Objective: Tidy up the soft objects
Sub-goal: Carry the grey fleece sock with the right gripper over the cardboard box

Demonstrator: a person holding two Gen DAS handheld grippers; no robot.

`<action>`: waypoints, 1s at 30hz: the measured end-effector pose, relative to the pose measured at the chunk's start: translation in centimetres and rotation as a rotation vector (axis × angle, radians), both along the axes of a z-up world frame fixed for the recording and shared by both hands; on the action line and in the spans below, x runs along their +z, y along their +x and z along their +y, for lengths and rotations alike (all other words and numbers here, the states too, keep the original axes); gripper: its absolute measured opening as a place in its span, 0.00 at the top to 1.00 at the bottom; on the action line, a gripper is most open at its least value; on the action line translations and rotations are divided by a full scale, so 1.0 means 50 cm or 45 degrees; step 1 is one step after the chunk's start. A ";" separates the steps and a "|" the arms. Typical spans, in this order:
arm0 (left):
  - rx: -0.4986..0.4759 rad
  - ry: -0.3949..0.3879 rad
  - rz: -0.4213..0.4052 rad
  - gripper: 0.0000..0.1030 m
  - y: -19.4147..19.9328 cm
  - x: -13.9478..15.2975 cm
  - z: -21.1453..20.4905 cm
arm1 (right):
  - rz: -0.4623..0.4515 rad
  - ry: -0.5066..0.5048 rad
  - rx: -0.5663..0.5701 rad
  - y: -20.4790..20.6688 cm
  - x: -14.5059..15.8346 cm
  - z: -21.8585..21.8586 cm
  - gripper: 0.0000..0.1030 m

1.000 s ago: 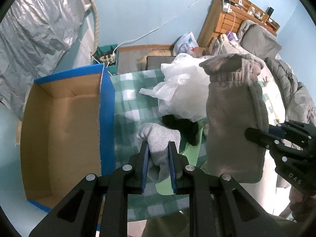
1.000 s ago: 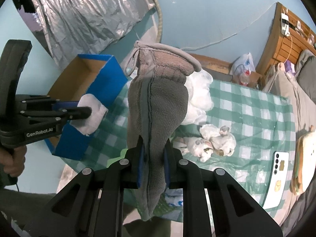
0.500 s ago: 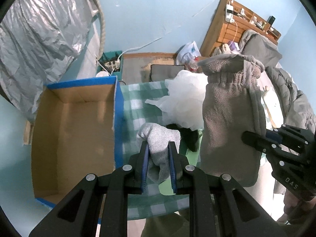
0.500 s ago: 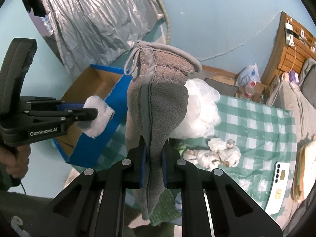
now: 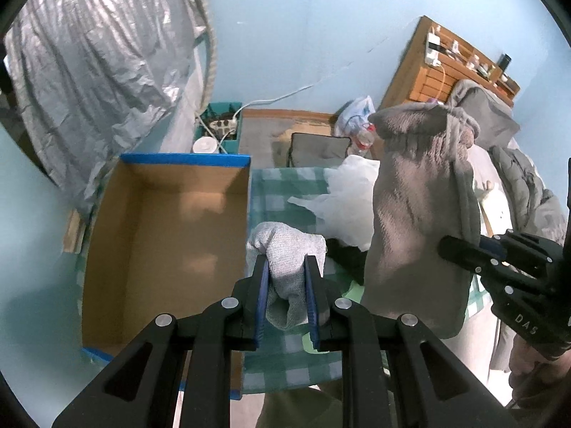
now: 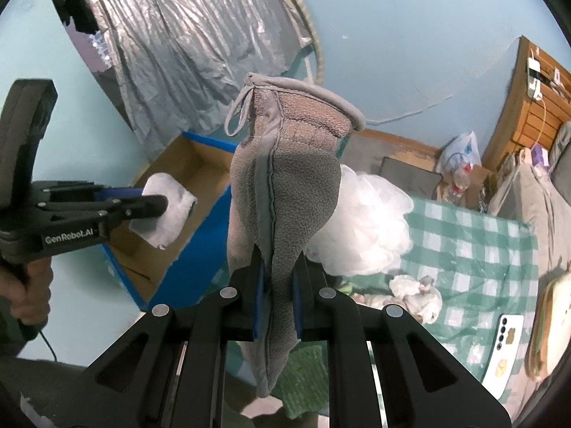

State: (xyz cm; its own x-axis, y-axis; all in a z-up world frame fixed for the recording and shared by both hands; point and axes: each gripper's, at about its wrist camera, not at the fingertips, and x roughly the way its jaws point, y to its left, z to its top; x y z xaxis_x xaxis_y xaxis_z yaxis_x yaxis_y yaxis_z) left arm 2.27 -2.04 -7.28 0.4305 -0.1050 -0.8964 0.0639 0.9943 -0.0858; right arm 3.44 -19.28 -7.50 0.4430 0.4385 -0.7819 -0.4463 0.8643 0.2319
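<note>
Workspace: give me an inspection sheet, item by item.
Surface: green checked cloth over the table.
Job's things: small white knit cloth; grey fleece mitt; cardboard box with blue rim, nothing seen inside.
Clutter: white mesh pouf, small plush toy, phone.
Grippers: left gripper shut on the knit cloth; right gripper shut on the mitt; both items lifted.
Cables: white cable to a power strip.
Surroundings: silver curtain, blue wall, wooden shelf.
</note>
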 end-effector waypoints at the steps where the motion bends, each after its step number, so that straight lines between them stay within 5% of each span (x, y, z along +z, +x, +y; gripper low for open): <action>1: 0.010 0.002 -0.003 0.82 -0.002 0.001 0.005 | -0.002 0.003 0.007 0.002 0.002 0.006 0.88; 30: 0.288 0.047 -0.025 0.82 -0.049 0.008 0.206 | -0.023 0.033 0.264 0.063 0.023 0.247 0.88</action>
State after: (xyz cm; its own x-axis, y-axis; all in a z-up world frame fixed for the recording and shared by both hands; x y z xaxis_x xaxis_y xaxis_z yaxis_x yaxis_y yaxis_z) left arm -0.20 8.23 -6.90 0.4568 0.0288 -0.8891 -0.1597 0.9859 -0.0502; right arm 6.59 -6.95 -6.36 0.3551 0.5419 -0.7617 -0.6181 0.7474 0.2435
